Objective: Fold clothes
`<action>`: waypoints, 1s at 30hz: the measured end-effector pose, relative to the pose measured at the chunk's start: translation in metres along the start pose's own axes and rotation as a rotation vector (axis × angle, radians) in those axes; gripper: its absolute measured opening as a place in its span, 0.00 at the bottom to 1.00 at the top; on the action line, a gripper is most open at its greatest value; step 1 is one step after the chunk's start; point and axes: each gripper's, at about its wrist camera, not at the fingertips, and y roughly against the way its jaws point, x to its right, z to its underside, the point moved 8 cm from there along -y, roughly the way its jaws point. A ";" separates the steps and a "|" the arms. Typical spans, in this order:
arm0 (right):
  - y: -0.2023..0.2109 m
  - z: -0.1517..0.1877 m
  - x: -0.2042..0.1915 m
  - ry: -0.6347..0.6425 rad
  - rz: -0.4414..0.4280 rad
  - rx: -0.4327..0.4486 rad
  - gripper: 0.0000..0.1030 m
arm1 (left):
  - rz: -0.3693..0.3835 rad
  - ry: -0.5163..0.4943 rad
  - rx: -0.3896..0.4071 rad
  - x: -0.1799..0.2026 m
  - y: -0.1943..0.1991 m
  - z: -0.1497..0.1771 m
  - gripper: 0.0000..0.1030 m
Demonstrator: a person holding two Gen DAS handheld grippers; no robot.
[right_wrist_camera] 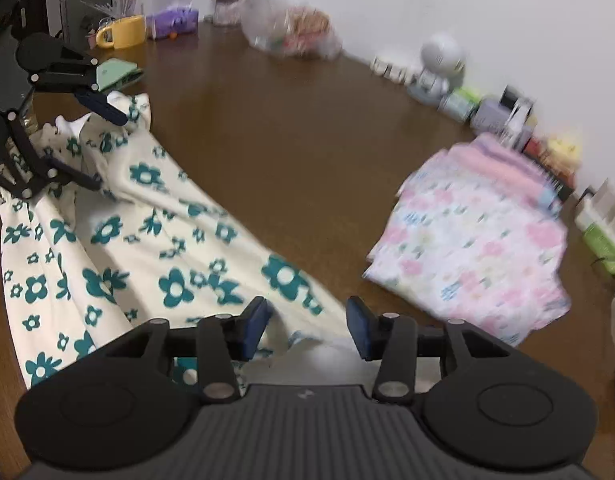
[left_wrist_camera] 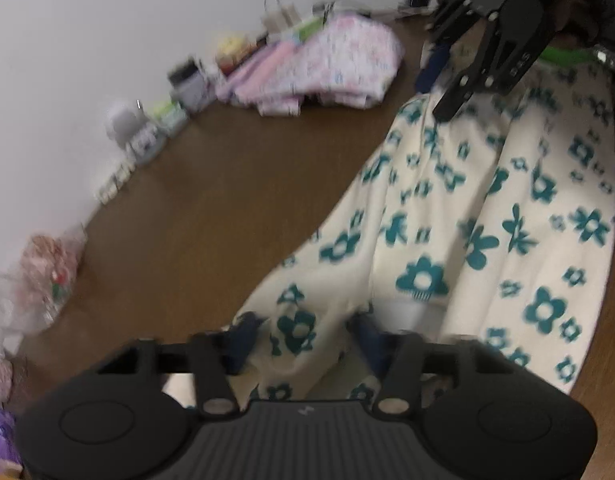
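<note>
Spread jaws of the left gripper (left_wrist_camera: pixel 303 334) straddle the floral garment (left_wrist_camera: pixel 467 220) on the table (left_wrist_camera: pixel 227 184), folded pile (left_wrist_camera: pixel 327 68) beyond; from the right wrist, right gripper (right_wrist_camera: pixel 309 326), likewise agape, straddles the hem, mug (right_wrist_camera: pixel 125 32) and bag (right_wrist_camera: pixel 295 34) far off.

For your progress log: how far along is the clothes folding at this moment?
Done: a folded pink floral pile sits on the brown table. In hand: the cream garment with teal flowers lies stretched between the left gripper and right gripper, both open around its ends. Left: every fold on it.
</note>
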 end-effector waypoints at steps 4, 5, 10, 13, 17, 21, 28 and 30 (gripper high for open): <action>0.004 0.006 -0.006 -0.017 0.008 0.009 0.02 | -0.016 0.037 0.025 -0.010 0.004 0.003 0.06; 0.008 0.006 -0.008 -0.015 0.019 0.027 0.02 | -0.026 0.044 0.042 -0.013 0.008 0.002 0.06; 0.060 -0.004 -0.010 -0.032 0.047 0.149 0.02 | -0.108 0.023 0.126 -0.015 0.052 -0.012 0.06; 0.093 -0.001 -0.025 -0.005 0.045 0.203 0.02 | -0.164 -0.007 0.160 0.002 0.083 -0.011 0.06; 0.117 0.027 -0.058 0.040 0.008 0.206 0.02 | -0.177 0.032 0.173 0.044 0.105 0.019 0.07; 0.105 0.067 -0.085 0.046 -0.024 0.133 0.02 | -0.130 0.079 0.097 0.086 0.088 0.059 0.11; 0.129 0.077 -0.104 -0.014 -0.069 0.214 0.14 | -0.138 0.214 0.257 0.069 0.140 0.063 0.42; 0.126 0.077 -0.095 -0.070 -0.038 0.228 0.23 | -0.179 0.247 0.296 0.056 0.146 0.056 0.53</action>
